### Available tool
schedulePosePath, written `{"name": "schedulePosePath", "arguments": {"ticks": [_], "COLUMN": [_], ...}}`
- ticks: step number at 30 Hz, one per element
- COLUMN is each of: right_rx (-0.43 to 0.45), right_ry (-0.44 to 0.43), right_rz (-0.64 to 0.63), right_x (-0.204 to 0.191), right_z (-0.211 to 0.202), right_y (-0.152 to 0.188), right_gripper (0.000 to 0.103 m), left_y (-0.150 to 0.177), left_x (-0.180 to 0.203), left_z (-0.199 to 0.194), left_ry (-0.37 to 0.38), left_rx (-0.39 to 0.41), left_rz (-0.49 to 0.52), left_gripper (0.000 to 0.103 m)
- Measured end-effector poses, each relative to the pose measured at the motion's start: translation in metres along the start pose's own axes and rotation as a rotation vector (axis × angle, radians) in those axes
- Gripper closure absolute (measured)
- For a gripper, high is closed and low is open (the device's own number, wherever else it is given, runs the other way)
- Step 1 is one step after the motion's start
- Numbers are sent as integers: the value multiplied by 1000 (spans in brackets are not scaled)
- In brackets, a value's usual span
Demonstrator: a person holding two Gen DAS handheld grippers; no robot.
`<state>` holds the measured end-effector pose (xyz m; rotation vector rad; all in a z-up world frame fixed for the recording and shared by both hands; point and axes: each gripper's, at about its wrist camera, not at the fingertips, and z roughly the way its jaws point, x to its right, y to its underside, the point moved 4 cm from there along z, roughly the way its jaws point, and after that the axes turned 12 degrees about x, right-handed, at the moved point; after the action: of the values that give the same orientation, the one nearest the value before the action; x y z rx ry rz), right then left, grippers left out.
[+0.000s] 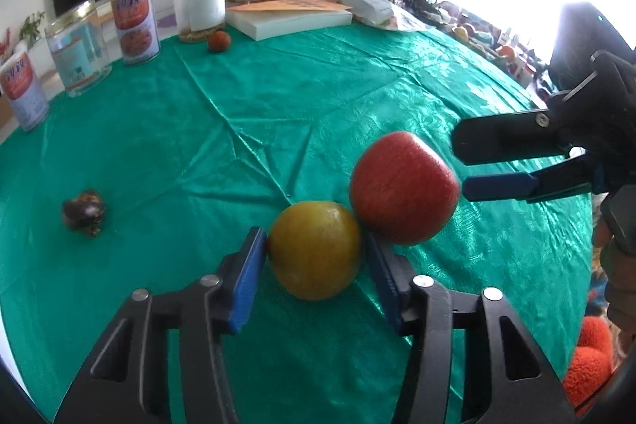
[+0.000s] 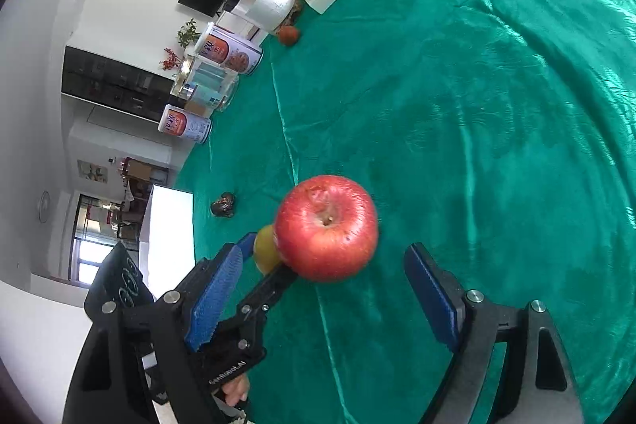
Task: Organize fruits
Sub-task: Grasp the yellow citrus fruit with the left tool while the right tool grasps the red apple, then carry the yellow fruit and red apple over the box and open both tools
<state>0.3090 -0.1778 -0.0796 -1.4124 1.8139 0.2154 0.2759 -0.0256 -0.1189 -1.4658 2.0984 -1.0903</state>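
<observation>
A yellow-orange fruit (image 1: 314, 249) sits on the green tablecloth (image 1: 318, 86) between my left gripper's (image 1: 314, 265) blue pads. The left pad touches it; a narrow gap shows at the right pad. A red apple (image 1: 403, 187) rests against it on the cloth. My right gripper (image 1: 461, 165) is open, its fingertips just right of the apple. In the right wrist view the apple (image 2: 326, 227) lies ahead of the right gripper (image 2: 322, 277), outside its wide-open pads, with the yellow fruit (image 2: 265, 250) behind it. A dark brown fruit (image 1: 84, 212) lies far left. A small reddish fruit (image 1: 218, 41) lies at the back.
Two printed cans (image 1: 135, 22), a clear jar (image 1: 77, 46) and a black-lidded jar (image 1: 198, 2) line the back left edge. A white book (image 1: 290, 16) and a plastic bag (image 1: 377, 8) lie at the back. The table edge curves along the right.
</observation>
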Motion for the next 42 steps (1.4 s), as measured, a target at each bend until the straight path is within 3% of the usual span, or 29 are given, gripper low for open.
{"name": "schedulePosePath", "arguments": {"ticks": [6,8,9,13,19,25,31,37,42], "right_rx": [-32,-37,-30,-7,12,-22,-54,-119,-204], "right_ry": [102,130,127,127,49,-81,-258,-426,-449], "right_rz": [-41,-28,-14,-43,-124,-242,-382,-517,-665], "right_x": [-6,-1,2,3,-28,-100,-202,-305,-370], "right_z": [30,34,34,25,-9,-39,-60,-61,-24], "right_y": [-1,0,-1,4,23,61,110,169,234], "right_gripper": [19,28,35,35,35,35,35,35,35], "left_y": [4,7,9,16,31,24,9,23,62], "left_x": [-2,-4,-5,-9,-15,-24,-52,-105,-169], "left_z": [-6,-12,-16,-47,-111,-200,-316,-410,-430], "left_ry": [-8,-20,-23,-34,-13,-8,-48,-189,-417], "left_rx": [20,26,29,43,47,103,243,308,268], "left_rz": [-49,-72,-87,-166,-284,-343,-381,-432,-463], "left_gripper": [52,52,52,52,52,52,52,52,52]}}
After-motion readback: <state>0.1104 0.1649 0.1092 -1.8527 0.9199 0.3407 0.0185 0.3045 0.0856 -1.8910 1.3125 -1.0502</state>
